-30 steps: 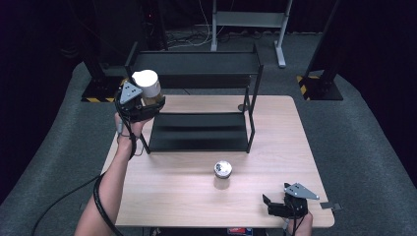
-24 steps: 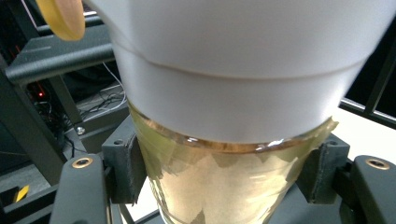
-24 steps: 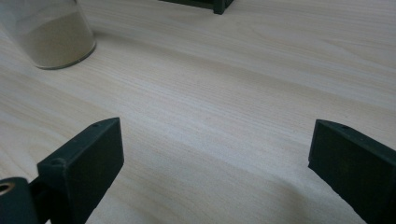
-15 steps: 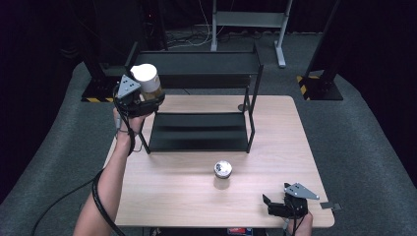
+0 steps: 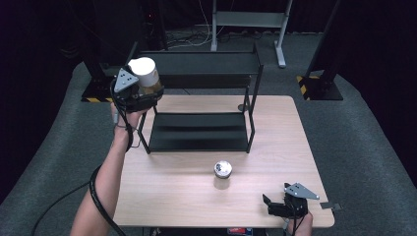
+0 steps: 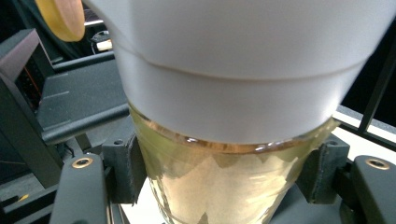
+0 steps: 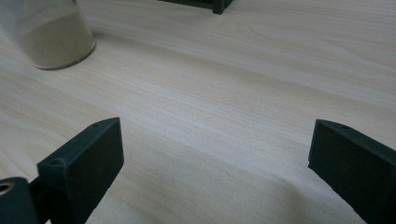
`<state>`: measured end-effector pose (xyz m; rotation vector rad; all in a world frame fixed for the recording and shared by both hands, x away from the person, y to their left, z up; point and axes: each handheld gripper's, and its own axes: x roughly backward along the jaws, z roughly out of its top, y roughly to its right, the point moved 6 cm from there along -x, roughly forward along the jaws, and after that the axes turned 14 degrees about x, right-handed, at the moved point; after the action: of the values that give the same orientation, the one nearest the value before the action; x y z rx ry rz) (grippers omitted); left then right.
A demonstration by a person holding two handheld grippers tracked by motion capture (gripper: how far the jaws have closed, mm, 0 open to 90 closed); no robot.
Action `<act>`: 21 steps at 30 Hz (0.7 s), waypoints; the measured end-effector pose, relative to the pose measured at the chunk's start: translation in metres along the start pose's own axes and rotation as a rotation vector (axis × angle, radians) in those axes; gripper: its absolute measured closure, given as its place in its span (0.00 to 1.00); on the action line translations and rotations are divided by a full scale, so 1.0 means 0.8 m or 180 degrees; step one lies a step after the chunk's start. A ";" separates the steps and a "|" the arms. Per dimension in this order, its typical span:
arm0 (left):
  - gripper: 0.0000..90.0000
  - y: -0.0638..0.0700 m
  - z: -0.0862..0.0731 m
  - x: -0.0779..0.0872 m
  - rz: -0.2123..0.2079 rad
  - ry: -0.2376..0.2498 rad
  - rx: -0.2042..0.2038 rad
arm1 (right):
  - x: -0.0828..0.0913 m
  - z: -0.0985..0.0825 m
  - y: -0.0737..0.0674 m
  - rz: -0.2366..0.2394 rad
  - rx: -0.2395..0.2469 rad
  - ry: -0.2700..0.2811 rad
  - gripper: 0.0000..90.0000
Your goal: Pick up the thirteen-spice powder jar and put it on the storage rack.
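Note:
My left gripper (image 5: 146, 92) is raised above the table's back left corner, beside the left end of the black two-tier rack (image 5: 199, 132). It is shut on a clear jar (image 5: 143, 74) with a white lid and yellowish-tan contents. In the left gripper view, the jar (image 6: 224, 140) sits between both pads (image 6: 125, 169), gripped below the lid by the left gripper (image 6: 224, 179). A second jar (image 5: 223, 169) with a shiny lid stands on the wooden table (image 5: 275, 147). My right gripper (image 5: 268, 206) rests open at the front right of the table. In its own view, the right gripper (image 7: 212, 161) has nothing between its jaws and the second jar (image 7: 51, 32) stands far left.
The rack's upper shelf (image 5: 196, 63) and lower shelf (image 5: 196, 130) are bare. A small dark round piece (image 5: 242, 107) lies on the table beside the rack's right post. Grey floor surrounds the table, with stands and cables behind.
My left gripper has risen slightly with the jar still in it. The right gripper and the jar on the table have stayed where they were.

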<state>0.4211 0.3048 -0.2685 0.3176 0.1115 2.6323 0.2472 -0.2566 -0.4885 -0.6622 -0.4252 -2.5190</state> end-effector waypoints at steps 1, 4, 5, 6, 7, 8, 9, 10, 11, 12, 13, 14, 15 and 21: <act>0.33 0.000 0.001 0.000 -0.0008 0.0006 0.0011 | 0.000 0.000 0.000 0.0000 -0.0001 0.0000 0.03; 0.33 0.001 0.005 0.000 -0.0017 0.0006 0.0012 | 0.000 0.000 0.000 -0.0002 0.0002 -0.0006 0.03; 0.33 0.001 0.007 0.000 -0.0017 0.0008 0.0005 | 0.000 0.000 0.000 -0.0001 0.0000 -0.0006 0.03; 0.33 0.001 0.009 0.000 -0.0017 0.0003 -0.0004 | 0.000 0.000 0.000 0.0001 -0.0002 -0.0005 0.03; 0.33 0.002 0.010 0.000 -0.0022 0.0010 -0.0002 | 0.000 0.000 0.000 0.0001 -0.0002 -0.0007 0.03; 0.33 0.002 0.012 0.000 -0.0024 0.0013 -0.0002 | 0.000 0.000 0.000 0.0000 0.0000 -0.0009 0.03; 0.33 0.003 0.014 0.000 -0.0025 0.0014 -0.0007 | 0.000 0.001 0.000 0.0000 -0.0002 -0.0010 0.03; 0.33 0.003 0.015 0.000 -0.0027 0.0017 -0.0012 | 0.000 0.000 0.000 0.0000 -0.0004 -0.0009 0.03; 0.33 0.003 0.017 0.001 -0.0031 0.0021 -0.0009 | 0.000 0.000 0.000 0.0001 -0.0002 -0.0008 0.03; 0.33 0.003 0.018 0.001 -0.0032 0.0021 -0.0013 | 0.000 0.000 0.000 0.0002 -0.0003 -0.0009 0.03; 0.33 0.004 0.019 0.001 -0.0031 0.0026 -0.0011 | 0.000 0.000 0.000 0.0001 -0.0003 -0.0009 0.03; 0.33 0.004 0.020 0.001 -0.0031 0.0027 -0.0016 | 0.000 0.000 0.000 0.0003 -0.0004 -0.0010 0.03; 0.33 0.004 0.021 0.001 -0.0034 0.0032 -0.0014 | 0.000 0.000 0.000 0.0005 -0.0005 -0.0008 0.03; 0.33 0.004 0.027 0.001 -0.0049 0.0043 0.0002 | 0.000 0.000 0.000 0.0012 -0.0002 -0.0009 0.03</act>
<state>0.4244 0.3026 -0.2472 0.2980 0.1190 2.6197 0.2478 -0.2567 -0.4883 -0.6663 -0.4238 -2.5152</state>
